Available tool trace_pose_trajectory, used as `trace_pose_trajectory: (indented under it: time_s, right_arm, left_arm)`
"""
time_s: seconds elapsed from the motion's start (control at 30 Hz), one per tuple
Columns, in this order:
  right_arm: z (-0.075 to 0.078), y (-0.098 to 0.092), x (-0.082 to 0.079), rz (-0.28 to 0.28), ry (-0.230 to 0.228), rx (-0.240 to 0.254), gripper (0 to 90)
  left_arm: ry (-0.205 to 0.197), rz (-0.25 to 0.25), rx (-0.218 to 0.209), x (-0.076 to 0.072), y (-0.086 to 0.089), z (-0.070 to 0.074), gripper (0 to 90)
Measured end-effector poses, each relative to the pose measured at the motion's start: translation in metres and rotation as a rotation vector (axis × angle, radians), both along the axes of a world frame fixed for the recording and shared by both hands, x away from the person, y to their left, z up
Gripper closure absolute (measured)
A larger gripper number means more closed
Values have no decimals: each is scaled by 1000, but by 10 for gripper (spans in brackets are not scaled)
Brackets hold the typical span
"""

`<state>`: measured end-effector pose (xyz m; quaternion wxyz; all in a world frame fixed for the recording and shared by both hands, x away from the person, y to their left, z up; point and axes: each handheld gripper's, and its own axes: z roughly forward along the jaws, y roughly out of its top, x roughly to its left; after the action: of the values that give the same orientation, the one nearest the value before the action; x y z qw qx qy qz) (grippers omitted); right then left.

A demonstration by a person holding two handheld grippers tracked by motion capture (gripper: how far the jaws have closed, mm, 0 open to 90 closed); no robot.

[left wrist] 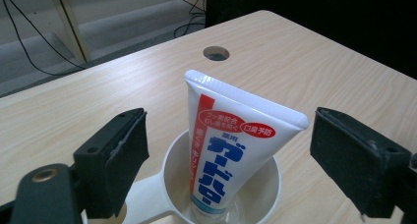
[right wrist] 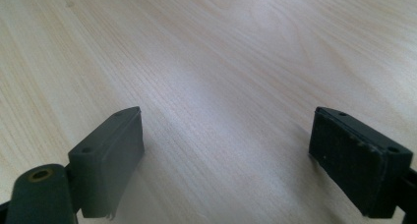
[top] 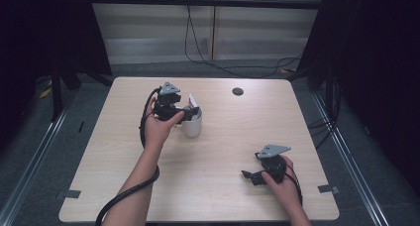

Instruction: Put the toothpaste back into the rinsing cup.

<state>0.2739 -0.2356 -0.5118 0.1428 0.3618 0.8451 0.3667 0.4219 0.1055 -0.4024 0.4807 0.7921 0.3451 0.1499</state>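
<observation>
High view: one left gripper (top: 187, 112) at the white cup (top: 192, 127) left of the worktop's middle; one right gripper (top: 252, 176) low at the near right, well apart from it.
Toothpaste tube (left wrist: 231, 150): one, standing cap-down inside the cup, flat crimped end up, leaning toward the far side.
Long axis: close to upright, tilted a little; the broad printed face looks toward the left gripper.
Direction from left gripper: straight ahead and slightly below, between its two black pads (left wrist: 115, 162) but touching neither.
Left gripper state: spread wide, nothing pinched; gaps show on both sides of the tube.
Right gripper (right wrist: 226, 165) state: spread, with bare wood grain between the pads.
Nearer hand: the left by far.
Cup: one, its handle pointing back toward the left gripper, probably under the left pad, though that corner is hard to read.
Worktop (top: 223, 151): one round hole (top: 237, 91) at the far side, right of the cup.
Coming move, as I judge it: turns on backing off without tipping the leaning tube.
</observation>
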Motion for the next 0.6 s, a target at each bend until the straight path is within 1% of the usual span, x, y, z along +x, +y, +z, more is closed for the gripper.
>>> trace_pose_trajectory:
  time_s: [0.07,0.2,0.23,0.33,0.43,0.47,0.53,0.57,0.6]
  right_arm:
    - [0,0,0,0,0,0,127]
    - [0,0,0,0,0,0,127]
    - [0,0,0,0,0,0,127]
    - [0,0,0,-1,0,-2,127]
    - [0,0,0,0,0,-3,127]
    - [0,0,0,-1,0,-3,127]
    - [0,0,0,-1,0,-2,127]
    - [0,0,0,0,0,0,127]
    - [0,0,0,0,0,0,127]
  left_arm:
    - [9,3,-3,-1,1,0,127]
    - [3,-1,11,-2,3,1,118]
    - [2,-2,7,-3,3,0,118]
    - [-2,-8,31,-5,4,1,118]
    - [-4,-14,33,-7,6,0,117]
    - [0,-15,26,-7,6,-1,117]
    - [7,-12,36,-8,7,-1,117]
    - [6,-17,48,-9,9,-1,117]
    - [11,-10,44,-10,9,-1,117]
